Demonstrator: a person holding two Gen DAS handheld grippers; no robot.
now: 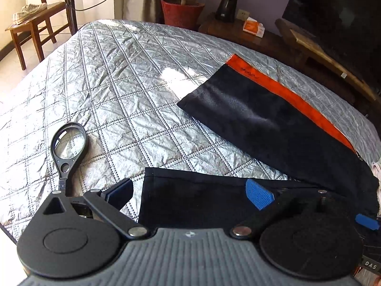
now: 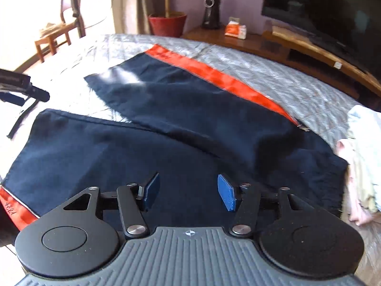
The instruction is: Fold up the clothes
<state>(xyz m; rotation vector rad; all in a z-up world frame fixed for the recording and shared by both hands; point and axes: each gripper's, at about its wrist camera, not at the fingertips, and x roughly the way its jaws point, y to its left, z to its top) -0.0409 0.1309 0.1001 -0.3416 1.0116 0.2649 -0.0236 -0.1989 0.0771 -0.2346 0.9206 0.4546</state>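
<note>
Left wrist view low over the bed, facing along its gripper toward the far wall; right wrist view likewise, close above the trousers; both share trousers, bed, red pot

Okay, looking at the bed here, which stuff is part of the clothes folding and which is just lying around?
Part of the job:
- navy trousers with orange stripe
- left gripper, open
- right gripper, open
- pile of pale clothes

Just lying about:
- magnifying glass
- red plant pot
- orange packet
- wooden chair
- television
</note>
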